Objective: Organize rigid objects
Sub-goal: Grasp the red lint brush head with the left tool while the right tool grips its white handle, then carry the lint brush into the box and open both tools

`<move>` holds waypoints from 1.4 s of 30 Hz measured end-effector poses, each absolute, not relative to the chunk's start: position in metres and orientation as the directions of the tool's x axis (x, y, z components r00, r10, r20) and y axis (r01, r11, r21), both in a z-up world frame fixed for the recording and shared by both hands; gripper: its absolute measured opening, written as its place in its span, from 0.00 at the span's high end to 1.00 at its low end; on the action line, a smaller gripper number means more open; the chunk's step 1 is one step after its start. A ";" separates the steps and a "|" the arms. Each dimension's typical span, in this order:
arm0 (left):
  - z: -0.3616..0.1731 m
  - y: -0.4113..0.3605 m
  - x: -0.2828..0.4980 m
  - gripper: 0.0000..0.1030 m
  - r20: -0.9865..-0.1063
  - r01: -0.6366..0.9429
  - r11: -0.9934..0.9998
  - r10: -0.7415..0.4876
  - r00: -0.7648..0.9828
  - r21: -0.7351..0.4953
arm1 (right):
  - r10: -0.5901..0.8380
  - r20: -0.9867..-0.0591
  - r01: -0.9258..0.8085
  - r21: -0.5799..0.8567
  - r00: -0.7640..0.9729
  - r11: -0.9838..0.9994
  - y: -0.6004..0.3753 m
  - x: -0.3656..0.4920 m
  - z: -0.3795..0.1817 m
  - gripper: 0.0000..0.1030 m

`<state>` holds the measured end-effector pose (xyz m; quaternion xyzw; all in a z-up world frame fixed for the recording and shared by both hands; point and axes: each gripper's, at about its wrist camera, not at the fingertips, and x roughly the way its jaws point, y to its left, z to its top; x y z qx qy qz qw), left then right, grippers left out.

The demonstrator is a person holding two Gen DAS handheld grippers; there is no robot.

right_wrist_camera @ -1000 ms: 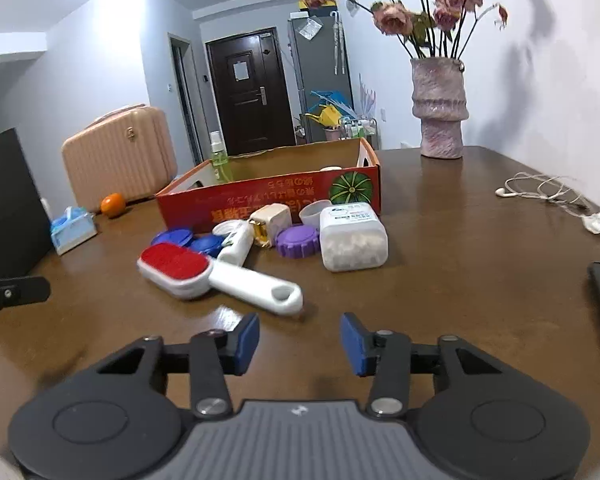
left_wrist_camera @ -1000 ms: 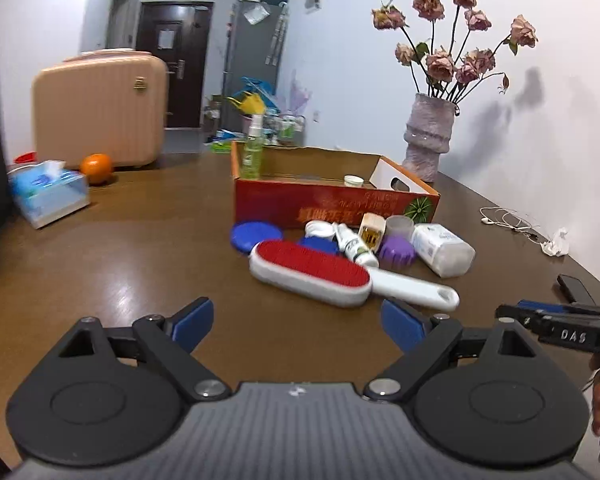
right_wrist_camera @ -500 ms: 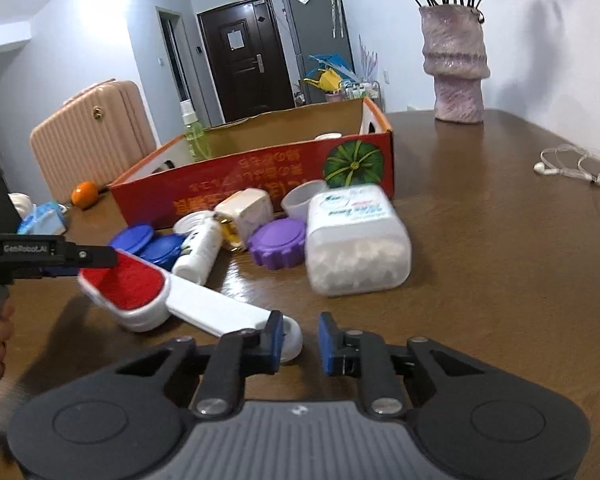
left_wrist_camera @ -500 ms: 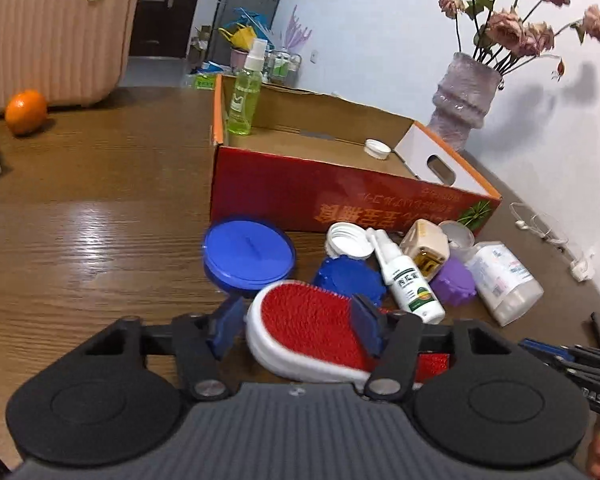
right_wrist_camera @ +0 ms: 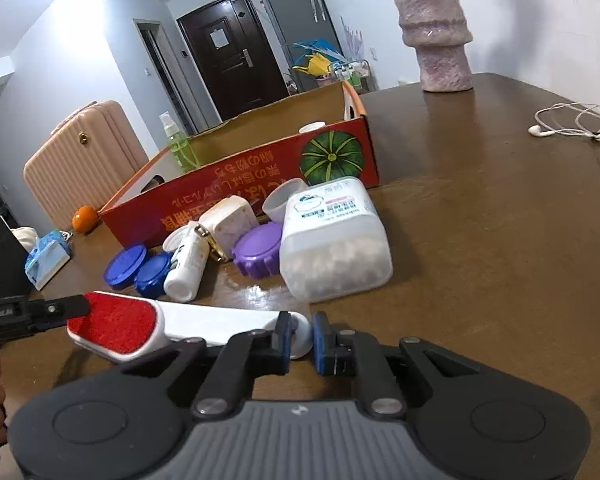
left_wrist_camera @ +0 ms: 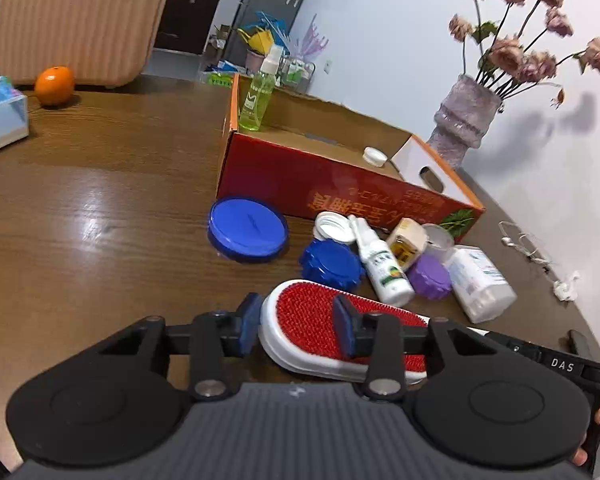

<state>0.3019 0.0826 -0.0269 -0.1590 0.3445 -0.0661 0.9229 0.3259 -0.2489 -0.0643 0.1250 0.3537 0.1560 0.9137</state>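
Both tools have just closed: left tool (left_wrist_camera: 296,322) grips the lint brush (left_wrist_camera: 312,316) head, right tool (right_wrist_camera: 301,338) its handle.

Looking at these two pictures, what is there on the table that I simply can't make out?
- Left wrist view: the lint brush handle is hidden behind the left gripper.
- Both views: the cardboard box floor is mostly hidden by its front wall; only a green spray bottle and a white cap show.
- Right wrist view: the vase flowers are cut off by the top edge.
- The white bottle label is too small to read.
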 end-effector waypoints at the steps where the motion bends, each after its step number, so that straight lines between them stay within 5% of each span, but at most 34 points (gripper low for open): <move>1: -0.025 0.082 0.293 0.62 -0.607 0.009 0.938 -0.230 0.761 -0.345 | 0.377 -0.601 -0.200 0.342 0.705 0.918 -0.251 0.318 -0.061 0.89; 12: 0.010 0.070 0.181 0.62 -0.502 0.032 0.919 -0.244 0.830 -0.394 | 0.375 -0.500 -0.223 0.336 0.781 0.915 -0.267 0.231 -0.013 0.89; 19: 0.028 0.067 0.187 0.63 -0.463 0.044 0.917 -0.241 0.853 -0.397 | 0.350 -0.446 -0.235 0.294 0.824 0.927 -0.265 0.239 0.015 0.89; 29: 0.061 0.084 0.363 0.63 -0.472 0.048 0.931 -0.227 0.852 -0.362 | 0.341 -0.459 -0.221 0.296 0.820 0.929 -0.243 0.424 0.044 0.89; 38: 0.029 0.109 0.552 0.62 -0.648 -0.079 0.932 -0.184 0.740 -0.354 | 0.306 -0.649 -0.182 0.252 0.697 0.950 -0.202 0.611 0.008 0.89; 42: 0.008 0.103 0.592 0.66 -0.724 -0.083 0.962 -0.137 0.676 -0.260 | 0.223 -0.709 -0.202 0.116 0.668 0.972 -0.181 0.642 -0.017 0.89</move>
